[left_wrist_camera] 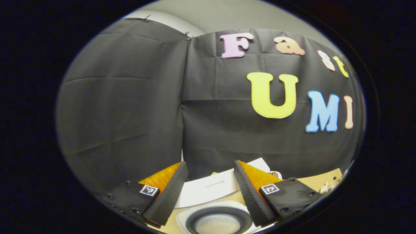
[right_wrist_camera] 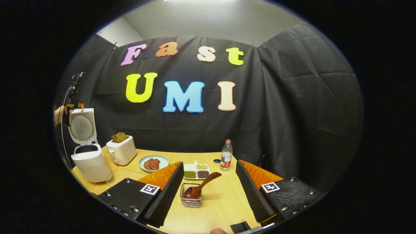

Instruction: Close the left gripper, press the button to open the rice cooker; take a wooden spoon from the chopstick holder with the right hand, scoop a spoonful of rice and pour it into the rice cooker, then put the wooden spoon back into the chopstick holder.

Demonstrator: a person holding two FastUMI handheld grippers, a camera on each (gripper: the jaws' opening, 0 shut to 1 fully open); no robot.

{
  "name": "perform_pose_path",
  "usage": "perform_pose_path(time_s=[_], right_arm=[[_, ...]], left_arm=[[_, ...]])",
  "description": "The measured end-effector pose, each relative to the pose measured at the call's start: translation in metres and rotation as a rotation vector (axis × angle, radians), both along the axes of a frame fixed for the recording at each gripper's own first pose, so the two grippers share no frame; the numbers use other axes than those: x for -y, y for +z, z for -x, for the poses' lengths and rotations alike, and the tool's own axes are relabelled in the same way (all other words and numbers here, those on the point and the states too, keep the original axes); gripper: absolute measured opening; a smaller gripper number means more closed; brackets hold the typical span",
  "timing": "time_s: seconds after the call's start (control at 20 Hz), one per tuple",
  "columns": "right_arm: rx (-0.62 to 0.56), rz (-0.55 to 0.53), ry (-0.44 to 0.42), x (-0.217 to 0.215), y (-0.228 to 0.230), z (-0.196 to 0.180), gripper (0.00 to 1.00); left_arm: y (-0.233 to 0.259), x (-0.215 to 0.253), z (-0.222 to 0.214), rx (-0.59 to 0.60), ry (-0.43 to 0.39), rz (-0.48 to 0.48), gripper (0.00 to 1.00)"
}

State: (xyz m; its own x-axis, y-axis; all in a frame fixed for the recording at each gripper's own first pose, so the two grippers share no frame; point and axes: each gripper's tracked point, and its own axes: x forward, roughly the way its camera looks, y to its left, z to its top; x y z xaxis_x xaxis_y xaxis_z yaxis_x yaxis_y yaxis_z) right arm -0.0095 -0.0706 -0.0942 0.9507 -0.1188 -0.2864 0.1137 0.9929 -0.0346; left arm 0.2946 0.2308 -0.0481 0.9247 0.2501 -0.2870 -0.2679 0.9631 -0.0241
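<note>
- Our left tool (left_wrist_camera: 210, 191) hangs right above the rice cooker (left_wrist_camera: 218, 218), fingers spread wide with nothing between them.
- The rice cooker is white with its lid (left_wrist_camera: 213, 187) flipped up; looking down, we see the dark inner pot with a pale bottom.
- Our right tool (right_wrist_camera: 208, 191) is wide open too, holding nothing.
- The wooden spoon (right_wrist_camera: 201, 186), dark reddish brown, leans in the wire chopstick holder (right_wrist_camera: 191, 197) on the desk (right_wrist_camera: 224, 201), well right of the rice cooker (right_wrist_camera: 89, 161).
- A white toaster (right_wrist_camera: 121, 150) sits just right of the cooker.
</note>
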Motion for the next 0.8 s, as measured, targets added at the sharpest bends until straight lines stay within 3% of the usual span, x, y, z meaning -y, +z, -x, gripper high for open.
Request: perform_pose_path(time_s=[0.1,0.15,0.4,0.8], right_arm=[[-0.001,-0.009,0.007,0.004,-0.001,-0.001,0.98],[0.0,-0.016,0.009,0.006,-0.001,-0.002,0.98],[-0.003,-0.038,0.032,0.007,-0.005,-0.008,0.98],[-0.008,-0.025,0.089,0.002,-0.006,-0.009,0.98]], left_arm=[[-0.003,0.013,0.014,0.0,-0.008,-0.001,0.93],[-0.005,0.019,0.02,-0.003,-0.011,0.006,0.97],[-0.019,0.042,0.052,-0.021,-0.036,0.069,0.92],[-0.052,0.079,0.095,-0.061,-0.075,0.111,0.95]])
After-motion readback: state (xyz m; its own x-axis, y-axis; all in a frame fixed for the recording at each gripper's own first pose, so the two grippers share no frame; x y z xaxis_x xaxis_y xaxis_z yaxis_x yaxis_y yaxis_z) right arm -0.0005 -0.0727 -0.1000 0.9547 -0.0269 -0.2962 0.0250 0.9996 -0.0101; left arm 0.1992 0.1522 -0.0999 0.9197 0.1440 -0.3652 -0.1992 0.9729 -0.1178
